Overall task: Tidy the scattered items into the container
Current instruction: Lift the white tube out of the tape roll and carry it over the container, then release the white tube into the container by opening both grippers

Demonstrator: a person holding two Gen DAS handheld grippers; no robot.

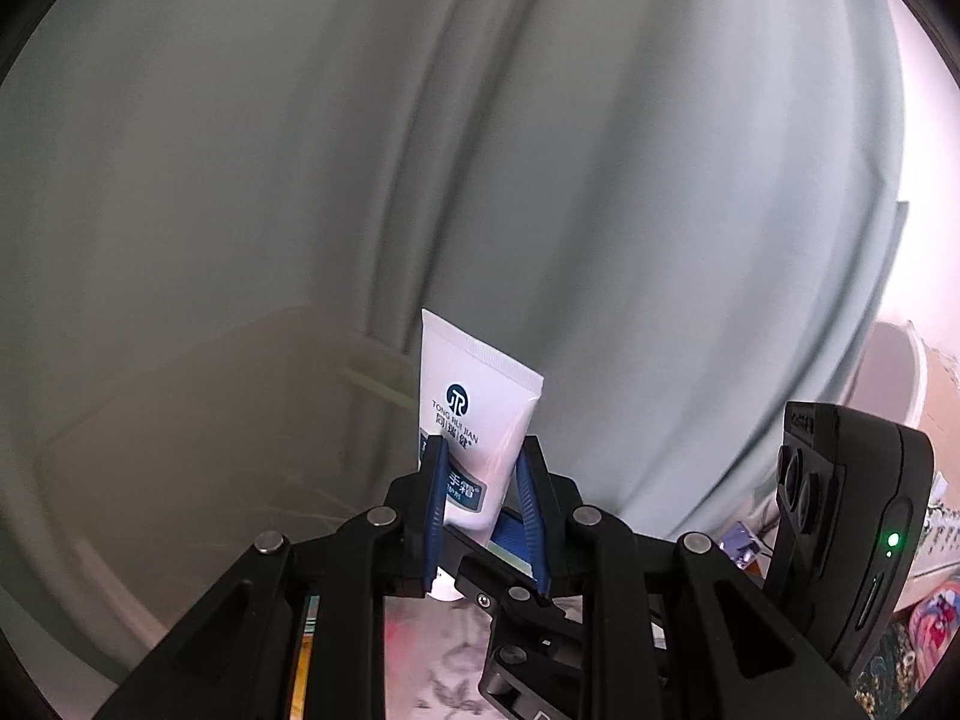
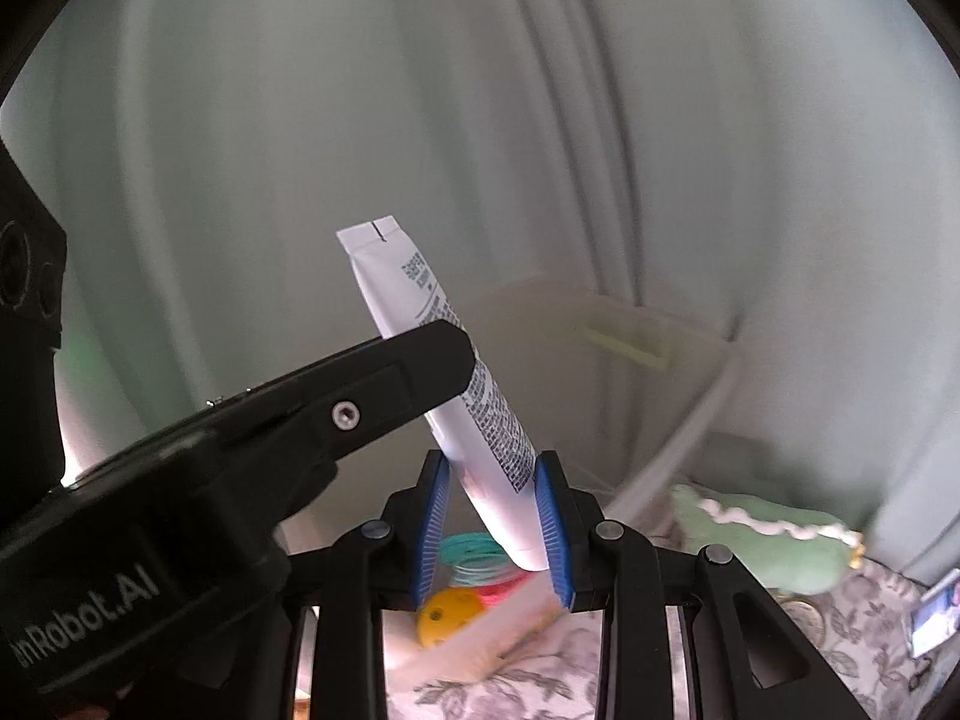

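A white hand-cream tube [image 1: 474, 420] with a dark blue logo stands upright between my left gripper's [image 1: 483, 510] blue pads, crimped end up. My left gripper is shut on it. In the right wrist view the same tube [image 2: 456, 384] leans left, with my left gripper's black finger [image 2: 384, 384] across it. My right gripper [image 2: 492, 528] has its pads on either side of the tube's lower end; the right pad touches it, a gap shows at the left pad. A pale translucent container [image 2: 630, 360] stands behind, also seen blurred in the left wrist view [image 1: 180, 450].
Grey-green curtains [image 1: 540, 150] fill the background. Below lie a yellow holed ball [image 2: 447, 618], teal and pink coils [image 2: 480, 558], a green cushion [image 2: 762, 540] and a floral cloth [image 2: 528, 684]. A small phone-like screen [image 2: 933, 624] lies at the right.
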